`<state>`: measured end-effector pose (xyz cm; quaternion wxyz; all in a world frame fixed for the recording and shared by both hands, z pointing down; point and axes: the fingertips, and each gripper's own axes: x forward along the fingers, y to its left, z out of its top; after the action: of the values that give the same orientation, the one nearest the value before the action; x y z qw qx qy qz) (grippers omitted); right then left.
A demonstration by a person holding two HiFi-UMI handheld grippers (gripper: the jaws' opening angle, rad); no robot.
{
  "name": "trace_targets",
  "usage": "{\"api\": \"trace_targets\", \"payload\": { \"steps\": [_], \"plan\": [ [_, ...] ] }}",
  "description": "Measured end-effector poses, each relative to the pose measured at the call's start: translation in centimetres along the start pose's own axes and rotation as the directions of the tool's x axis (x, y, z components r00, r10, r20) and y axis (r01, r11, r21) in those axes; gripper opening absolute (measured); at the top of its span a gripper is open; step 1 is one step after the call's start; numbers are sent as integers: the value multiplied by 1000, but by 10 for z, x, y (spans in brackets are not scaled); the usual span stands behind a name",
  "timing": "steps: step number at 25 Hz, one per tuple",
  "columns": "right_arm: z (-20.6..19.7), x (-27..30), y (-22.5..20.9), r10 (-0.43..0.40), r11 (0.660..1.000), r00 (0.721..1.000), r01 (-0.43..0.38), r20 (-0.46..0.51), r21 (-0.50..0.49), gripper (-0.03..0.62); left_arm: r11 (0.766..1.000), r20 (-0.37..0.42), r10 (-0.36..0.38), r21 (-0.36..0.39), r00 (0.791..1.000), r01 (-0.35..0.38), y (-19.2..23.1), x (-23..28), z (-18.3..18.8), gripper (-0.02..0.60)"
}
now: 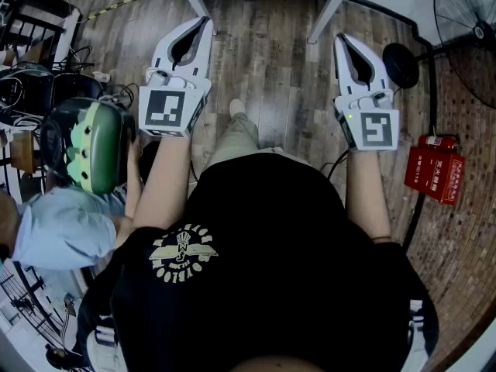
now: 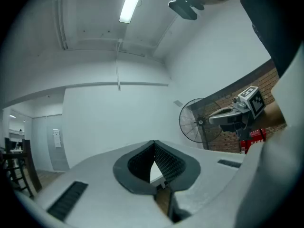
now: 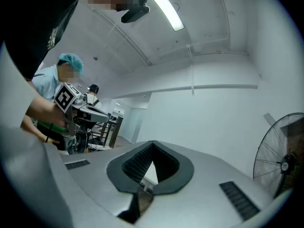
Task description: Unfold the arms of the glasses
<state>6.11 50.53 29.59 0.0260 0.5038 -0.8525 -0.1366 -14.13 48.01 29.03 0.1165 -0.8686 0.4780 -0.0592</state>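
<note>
No glasses show in any view. In the head view I hold both grippers level in front of my body, above the wooden floor. My left gripper (image 1: 204,25) has its jaws closed tip to tip with nothing between them; the left gripper view shows the tips (image 2: 154,143) meeting against a white wall. My right gripper (image 1: 342,40) is likewise shut and empty, its tips (image 3: 152,144) touching in the right gripper view. Each gripper also appears side-on in the other's view: the right gripper (image 2: 216,119) and the left gripper (image 3: 92,111).
A white table (image 1: 203,5) stands just ahead, only its legs and edge in view. A standing fan (image 1: 465,29) and a red box (image 1: 435,173) are at the right. A person in light blue (image 1: 66,227) stands close at my left, by a green object (image 1: 91,144) and cables.
</note>
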Motion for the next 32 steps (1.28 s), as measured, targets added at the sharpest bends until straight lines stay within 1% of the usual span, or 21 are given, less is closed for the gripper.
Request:
{"api": "trace_targets", "payload": {
  "steps": [3,5,9,12,15,19,22,24,26,29,32],
  "plan": [
    [-10,7,-7,-11,1000,1000,12,-15,19,0,1000,-5,-17,-8,1000,17,-2,14,-10,6],
    [-15,13,-14,-34,999,999,35,-27,40,0,1000,0,-25,-14,1000,25,1,23,-13,6],
    [-26,39,-24,-59,996,997,62,-40,70,0,999,0,-24,-24,1000,24,20,46,-25,6],
    [-36,64,-35,-59,996,997,62,-43,70,0,999,-9,-39,-33,999,39,32,76,-37,6],
    [-42,95,-49,-64,996,997,66,-45,66,0,997,-11,-56,-61,998,55,48,106,-45,6],
    [-52,136,-61,-60,996,997,63,-51,61,0,993,-16,-82,-90,996,80,73,138,-56,6],
    [-64,163,-65,-41,998,997,44,-60,52,0,992,-18,-71,-104,997,69,94,158,-63,6],
    [-71,181,-68,-30,998,997,33,-64,53,0,993,-18,-59,-104,998,57,107,171,-67,6],
    [-79,198,-68,-19,998,997,23,-77,57,0,994,-38,-51,-96,998,47,116,184,-75,7],
    [-91,224,-65,-2,998,994,8,-108,55,0,995,-69,-59,-90,996,52,130,202,-88,6],
    [-99,251,-70,0,999,992,7,-126,53,0,994,-68,-66,-94,995,60,145,224,-93,6]
  ]
}}
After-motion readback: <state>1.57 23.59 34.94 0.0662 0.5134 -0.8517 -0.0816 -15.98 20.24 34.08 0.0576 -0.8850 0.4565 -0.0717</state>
